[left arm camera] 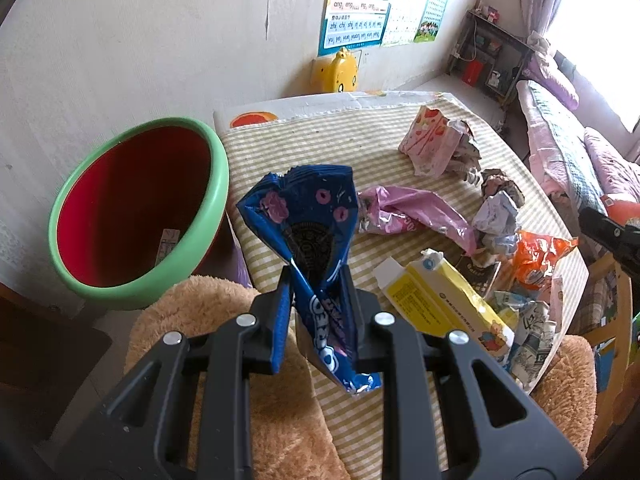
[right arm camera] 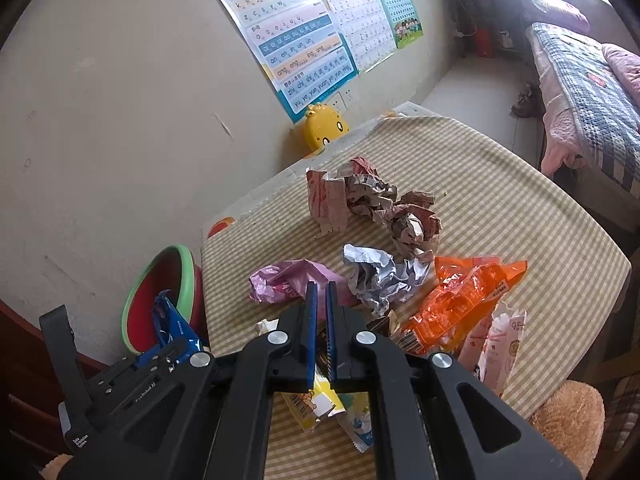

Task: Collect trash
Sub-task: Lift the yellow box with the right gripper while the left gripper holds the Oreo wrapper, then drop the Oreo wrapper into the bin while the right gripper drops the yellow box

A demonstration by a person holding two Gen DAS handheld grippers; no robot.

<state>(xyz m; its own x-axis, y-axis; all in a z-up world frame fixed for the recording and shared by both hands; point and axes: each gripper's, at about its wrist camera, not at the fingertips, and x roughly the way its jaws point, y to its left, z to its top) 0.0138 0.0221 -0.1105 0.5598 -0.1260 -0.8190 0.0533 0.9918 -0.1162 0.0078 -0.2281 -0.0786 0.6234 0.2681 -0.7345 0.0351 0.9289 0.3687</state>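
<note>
Left gripper (left arm camera: 316, 280) is clamped on a blue Oreo wrapper (left arm camera: 310, 216), pads pinching its lower half. The wrapper stands up out of the jaws, top flared open, held above the near-left corner of the table. In the right wrist view the same wrapper shows just in front of the bin's rim, not inside it.

Bin (left arm camera: 218, 184) sits on the floor against the wall, just left of the table edge: green rim, red inside. One small label-like scrap (left arm camera: 168, 245) lies at its bottom.

Right gripper (right arm camera: 321, 286) is closed on nothing, blue pads nearly touching. It hangs above the middle of the trash pile, tips over the pink foil wrapper (right arm camera: 280, 280).

Table is covered with a striped yellow-green cloth (right arm camera: 500, 208). Trash on it:
- crumpled brown-red paper balls (right arm camera: 376, 200) toward the far side
- white crumpled paper (right arm camera: 378, 276) in the middle, touching the pink foil
- orange plastic wrapper (right arm camera: 468, 292) just right of the white paper
- pink-and-white packet (right arm camera: 496, 344) at the near-right edge
- yellow carton (left arm camera: 444, 300) at the near edge, under the right gripper
- pink strawberry-print box (left arm camera: 430, 142), crushed, next to the brown paper

A furry tan cushion (left arm camera: 224, 320) sits below the near table edge. Yellow duck-shaped toy (right arm camera: 325, 126) sits at the wall behind the table, posters (right arm camera: 292, 32) above it.
</note>
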